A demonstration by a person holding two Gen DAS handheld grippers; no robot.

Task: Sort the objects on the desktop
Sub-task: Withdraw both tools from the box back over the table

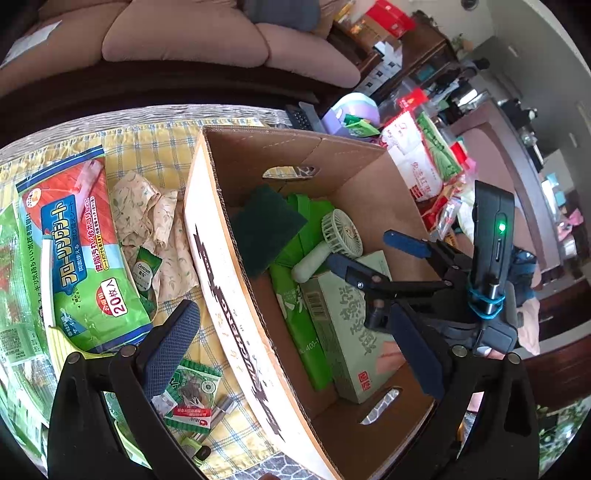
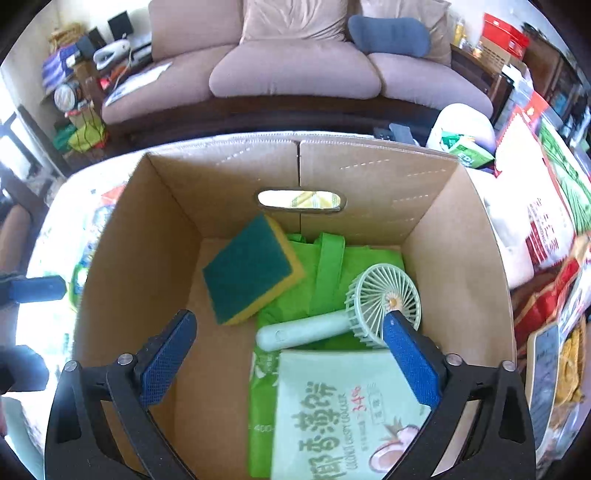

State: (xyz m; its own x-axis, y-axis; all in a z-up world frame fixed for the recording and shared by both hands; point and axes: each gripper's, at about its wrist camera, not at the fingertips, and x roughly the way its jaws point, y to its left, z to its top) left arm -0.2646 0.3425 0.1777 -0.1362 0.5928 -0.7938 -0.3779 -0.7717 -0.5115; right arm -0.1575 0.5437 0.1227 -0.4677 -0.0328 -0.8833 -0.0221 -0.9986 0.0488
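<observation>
- While the right gripper (image 2: 288, 354) hangs over the cardboard box (image 2: 147, 236), its fingers (image 2: 166, 354) stand wide, holding nothing.
- The green fan (image 2: 384, 299) lies on the box floor beyond them, its head just past the right-side finger.
- The sponge (image 2: 251, 269) leans farther back.
- The left gripper's (image 1: 295, 343) fingers straddle the box wall, wide apart.

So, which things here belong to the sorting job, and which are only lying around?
Part of the job:
- cardboard box
- sponge, handheld fan, cracker box, green bag, all inside it
- wipes pack, Centrum sachet, still on the table

Just lying about:
- sofa
- grey cushion
- side-table clutter
</observation>
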